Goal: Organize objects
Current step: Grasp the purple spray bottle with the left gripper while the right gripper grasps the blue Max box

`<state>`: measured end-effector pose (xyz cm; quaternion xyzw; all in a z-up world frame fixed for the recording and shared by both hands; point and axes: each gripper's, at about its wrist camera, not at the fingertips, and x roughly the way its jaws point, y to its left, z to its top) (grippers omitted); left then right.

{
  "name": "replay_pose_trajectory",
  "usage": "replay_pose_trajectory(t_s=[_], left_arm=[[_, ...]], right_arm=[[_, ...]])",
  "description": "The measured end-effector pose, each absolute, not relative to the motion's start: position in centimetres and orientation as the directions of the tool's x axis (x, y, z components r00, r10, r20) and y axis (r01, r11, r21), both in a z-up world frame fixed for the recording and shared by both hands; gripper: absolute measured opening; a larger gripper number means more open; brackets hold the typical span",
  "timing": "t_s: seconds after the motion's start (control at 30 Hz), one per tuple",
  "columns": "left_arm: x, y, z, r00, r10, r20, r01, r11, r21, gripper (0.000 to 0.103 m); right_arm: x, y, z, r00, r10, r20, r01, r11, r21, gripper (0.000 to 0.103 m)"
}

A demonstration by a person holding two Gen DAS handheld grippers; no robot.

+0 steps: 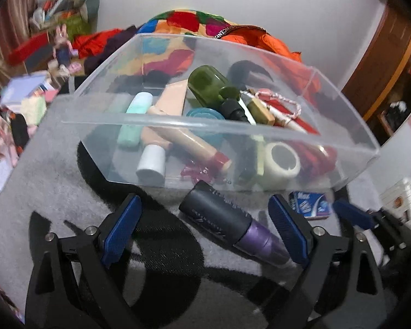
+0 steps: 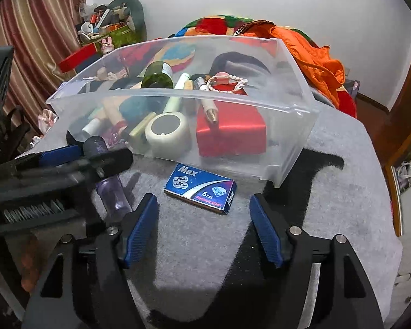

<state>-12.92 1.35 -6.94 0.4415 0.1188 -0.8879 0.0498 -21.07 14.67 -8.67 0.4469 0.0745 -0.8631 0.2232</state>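
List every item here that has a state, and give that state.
left gripper: open, straddling the bottle
right gripper: open, empty
purple bottle: lying on the mat, outside the bin
blade box: closed, flat on the mat
clear bin: lidless, filled with items

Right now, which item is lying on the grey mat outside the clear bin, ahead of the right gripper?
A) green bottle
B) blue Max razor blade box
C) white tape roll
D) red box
B: the blue Max razor blade box lies on the grey mat in front of the clear plastic bin, ahead of the open right gripper; the red box, white tape roll and green bottle sit inside the bin.
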Motion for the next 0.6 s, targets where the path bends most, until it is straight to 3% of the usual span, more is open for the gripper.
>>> replay_pose_trajectory(t_s=[0.03,0.2,0.43,0.6], left_arm=[[-12.7,1.6,-7.0,-0.611,-0.006,-0.792,0.196,-0.97,-0.144,0.084],[-11.4,1.3,-6.5,-0.631,0.055,-0.774,0.151,-0.97,-0.192,0.057],[-9.2,-0.9,-6.1,-0.624,0.134,-0.77,0.104,-0.962,-0.252,0.056],[-7.6,-2.0,-5.7,-0.624,0.148,-0.767,0.041,-0.974,-0.221,0.056]], right_arm=[[-21.2,14.6,-8.7,-0.501,-0.32,-0.805,0.447,-0.891,0.076,0.068],[-21.2,14.0,-8.8,-0.516,-0.296,-0.804,0.43,-0.901,0.056,0.07],[-21.2,13.6,-8.9,-0.528,-0.279,-0.802,0.423,-0.905,0.036,0.07],[-21.4,13.3,-8.9,-0.533,-0.264,-0.804,0.413,-0.91,0.025,0.07]])
